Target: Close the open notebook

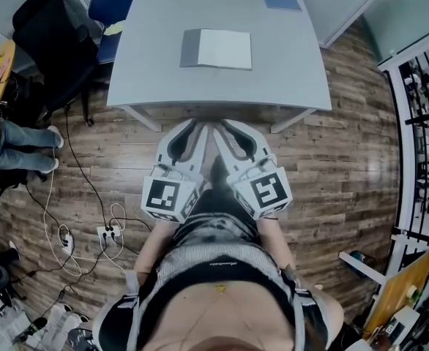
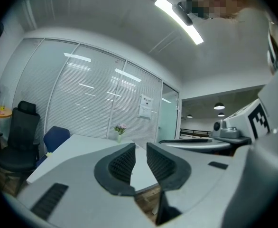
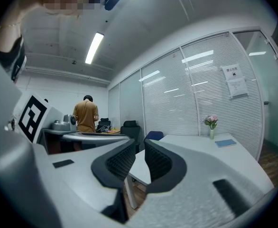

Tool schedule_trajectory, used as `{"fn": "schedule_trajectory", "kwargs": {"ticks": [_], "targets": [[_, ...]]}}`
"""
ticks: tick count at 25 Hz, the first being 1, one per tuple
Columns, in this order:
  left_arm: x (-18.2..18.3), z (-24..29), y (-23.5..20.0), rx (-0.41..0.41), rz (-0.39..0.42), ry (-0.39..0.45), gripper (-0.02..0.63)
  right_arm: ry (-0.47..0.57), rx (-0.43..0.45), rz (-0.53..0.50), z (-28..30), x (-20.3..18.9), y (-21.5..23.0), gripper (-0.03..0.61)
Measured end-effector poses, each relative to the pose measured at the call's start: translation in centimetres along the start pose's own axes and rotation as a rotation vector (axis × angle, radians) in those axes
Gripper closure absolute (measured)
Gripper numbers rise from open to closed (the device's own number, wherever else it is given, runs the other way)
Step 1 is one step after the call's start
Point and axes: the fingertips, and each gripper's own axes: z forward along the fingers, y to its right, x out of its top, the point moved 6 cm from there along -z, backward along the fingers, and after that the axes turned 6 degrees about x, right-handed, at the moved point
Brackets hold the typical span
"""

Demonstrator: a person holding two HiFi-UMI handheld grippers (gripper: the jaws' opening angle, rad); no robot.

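The notebook [image 1: 216, 49] lies on the grey table [image 1: 148, 72], a grey part at its left and a white page at its right. Both grippers hang side by side over the wooden floor, short of the table's front edge, pointing level toward it. My left gripper [image 1: 198, 126] stands open by a narrow gap with nothing between its jaws, as the left gripper view [image 2: 140, 148] shows. My right gripper [image 1: 225, 127] is likewise open and holds nothing [image 3: 140, 146]. Neither touches the notebook, which I cannot make out in the gripper views.
A blue booklet [image 1: 281, 1] and a small vase of flowers [image 3: 211, 122] sit at the table's far end. A black chair [image 1: 50, 42] and a blue chair [image 1: 112, 2] stand at its left. Cables and a power strip [image 1: 108, 232] lie on the floor. A person in an orange shirt [image 3: 86, 115] stands far off.
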Motion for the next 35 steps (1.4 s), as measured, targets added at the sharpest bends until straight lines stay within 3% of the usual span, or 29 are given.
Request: {"fn": "schedule_trajectory", "kwargs": {"ticks": [19,35], "targets": [[2.3,9.9,-5.7,0.043,-0.002,-0.002,0.546,0.003,0.063,0.003,9.2,2.1,7.6,0.517],[3.3,19.9,-7.4,0.061,-0.017,-0.015,0.546,-0.016,0.072,0.009,13.9,3.2,17.0,0.518]]}}
